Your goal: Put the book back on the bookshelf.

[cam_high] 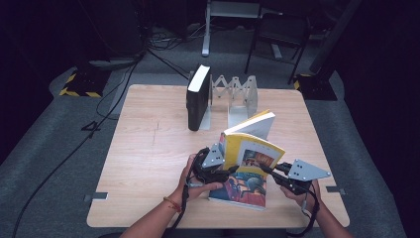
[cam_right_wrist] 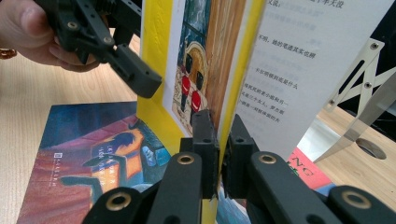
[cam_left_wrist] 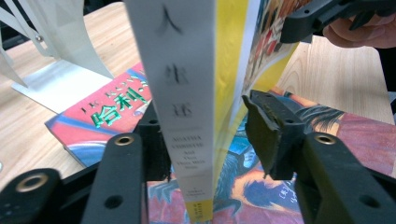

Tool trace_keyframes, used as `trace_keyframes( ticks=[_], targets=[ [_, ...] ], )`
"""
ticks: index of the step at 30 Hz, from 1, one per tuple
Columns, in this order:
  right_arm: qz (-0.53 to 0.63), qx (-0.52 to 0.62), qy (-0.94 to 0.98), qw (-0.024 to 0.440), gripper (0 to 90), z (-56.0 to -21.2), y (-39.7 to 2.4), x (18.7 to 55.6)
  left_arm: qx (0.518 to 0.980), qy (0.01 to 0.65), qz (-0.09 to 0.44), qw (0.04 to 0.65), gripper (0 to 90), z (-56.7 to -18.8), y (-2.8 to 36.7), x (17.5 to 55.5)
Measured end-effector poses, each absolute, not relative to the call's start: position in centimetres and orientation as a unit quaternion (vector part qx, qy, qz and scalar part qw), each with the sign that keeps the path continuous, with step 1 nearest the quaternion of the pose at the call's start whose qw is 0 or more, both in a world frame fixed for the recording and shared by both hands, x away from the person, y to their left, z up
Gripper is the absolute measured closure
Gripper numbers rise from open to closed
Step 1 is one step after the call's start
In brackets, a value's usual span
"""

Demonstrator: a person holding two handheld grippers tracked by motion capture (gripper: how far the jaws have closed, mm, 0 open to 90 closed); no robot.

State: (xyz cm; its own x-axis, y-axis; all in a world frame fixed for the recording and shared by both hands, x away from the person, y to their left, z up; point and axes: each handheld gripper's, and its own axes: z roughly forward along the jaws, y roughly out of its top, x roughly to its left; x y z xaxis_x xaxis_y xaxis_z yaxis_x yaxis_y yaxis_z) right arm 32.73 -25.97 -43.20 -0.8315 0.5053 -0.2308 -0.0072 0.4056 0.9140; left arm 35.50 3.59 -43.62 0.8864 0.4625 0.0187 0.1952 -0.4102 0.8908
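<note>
We see a yellow paperback point(cam_high: 251, 144) stood upright on top of a colourful book point(cam_high: 240, 191) that lies flat near the table's point(cam_high: 143, 148) near edge, right of centre. The yellow paperback's long axis runs up and down, its spine point(cam_left_wrist: 180, 93) facing the left gripper point(cam_high: 214, 166) and its page edges fanning toward the table's far right corner.

The right gripper point(cam_right_wrist: 219, 140) is clenched on the front cover alone, so the cover stands slightly apart from the page block. The left gripper straddles the spine; one jaw seems to rest against it while the other stands off the cover, so we judge it not yet gripping.

At the table's far edge a black book point(cam_high: 198, 96) already stands in the folding metal book rack point(cam_high: 233, 96). We judge the work partway done: one book shelved, the yellow one lifted upright but not yet carried to the rack, and the flat book untouched.
</note>
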Motion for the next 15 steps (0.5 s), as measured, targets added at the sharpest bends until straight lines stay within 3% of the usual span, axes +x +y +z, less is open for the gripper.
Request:
trace_keyframes(
  ticks=[10, 15],
  targets=[
    [0.524, 0.160, 0.801, 0.242, 83.0, -43.2, -26.1, 33.2, 0.811, 0.188, 0.133, 0.539, 58.7, -41.9, 3.7, 36.0],
    [0.524, 0.174, 0.797, 0.246, 78.0, -43.1, -26.3, 33.6, 0.809, 0.172, 0.149, 0.543, 70.8, -41.3, 3.7, 35.4]
  ],
)
